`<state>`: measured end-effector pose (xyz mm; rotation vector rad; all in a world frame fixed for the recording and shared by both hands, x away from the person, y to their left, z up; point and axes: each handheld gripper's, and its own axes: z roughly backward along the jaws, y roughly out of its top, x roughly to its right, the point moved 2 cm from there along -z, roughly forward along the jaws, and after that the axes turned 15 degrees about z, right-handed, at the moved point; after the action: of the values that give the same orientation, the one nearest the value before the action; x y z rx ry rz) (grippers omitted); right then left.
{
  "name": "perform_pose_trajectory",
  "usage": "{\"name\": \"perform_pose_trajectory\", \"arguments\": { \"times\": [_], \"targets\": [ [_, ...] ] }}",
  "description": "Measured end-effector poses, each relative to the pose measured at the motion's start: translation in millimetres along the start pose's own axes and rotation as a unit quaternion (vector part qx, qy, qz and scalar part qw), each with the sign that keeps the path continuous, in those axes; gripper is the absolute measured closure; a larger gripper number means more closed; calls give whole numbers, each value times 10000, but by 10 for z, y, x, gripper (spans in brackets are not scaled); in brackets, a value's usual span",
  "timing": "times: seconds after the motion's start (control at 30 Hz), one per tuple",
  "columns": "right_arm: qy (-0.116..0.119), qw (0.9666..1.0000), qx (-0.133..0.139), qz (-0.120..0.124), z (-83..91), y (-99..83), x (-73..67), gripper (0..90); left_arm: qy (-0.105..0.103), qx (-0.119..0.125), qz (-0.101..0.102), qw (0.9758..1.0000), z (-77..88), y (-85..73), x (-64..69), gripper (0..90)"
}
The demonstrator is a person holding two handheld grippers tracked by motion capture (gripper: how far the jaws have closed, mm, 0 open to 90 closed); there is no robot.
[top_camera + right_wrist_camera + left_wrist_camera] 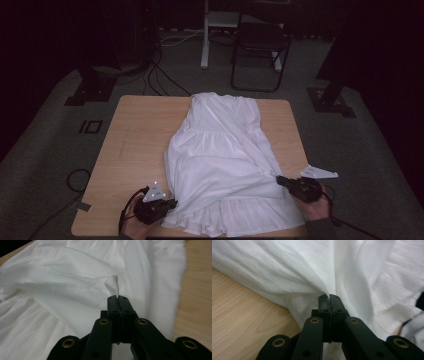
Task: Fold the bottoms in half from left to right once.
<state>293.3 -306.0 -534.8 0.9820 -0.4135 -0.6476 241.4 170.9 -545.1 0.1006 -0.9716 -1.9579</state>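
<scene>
White dress [220, 165] on table [135, 150]: left gripper [172, 203] and right gripper [281, 181] each clamp a pinch of skirt cloth between their fingertips, likely for spreading or folding.

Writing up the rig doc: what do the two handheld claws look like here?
Both are black. The left claw and right claw each carry a light grey three-cornered plate on top and trail a black cable. The gripper views show black linkage arms with brass-coloured pivot rings. A dark sleeve shows at the right wrist.
</scene>
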Motion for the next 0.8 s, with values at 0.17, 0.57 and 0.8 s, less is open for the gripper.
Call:
{"name": "perform_pose_trajectory", "arguments": {
  "times": [0.17,0.57,0.8],
  "targets": [
    [-165,9995,122,-227,402,-226,-20,891,-33,-19,-41,10000,73,-42,51,893],
    [-250,9970,95,-731,676,-633,63,567,418,515,-53,9978,82,203,-46,444],
    [-214,9985,138,-479,206,-301,185,539,996,1049,-50,9895,16,692,-292,391]
  ]
}}
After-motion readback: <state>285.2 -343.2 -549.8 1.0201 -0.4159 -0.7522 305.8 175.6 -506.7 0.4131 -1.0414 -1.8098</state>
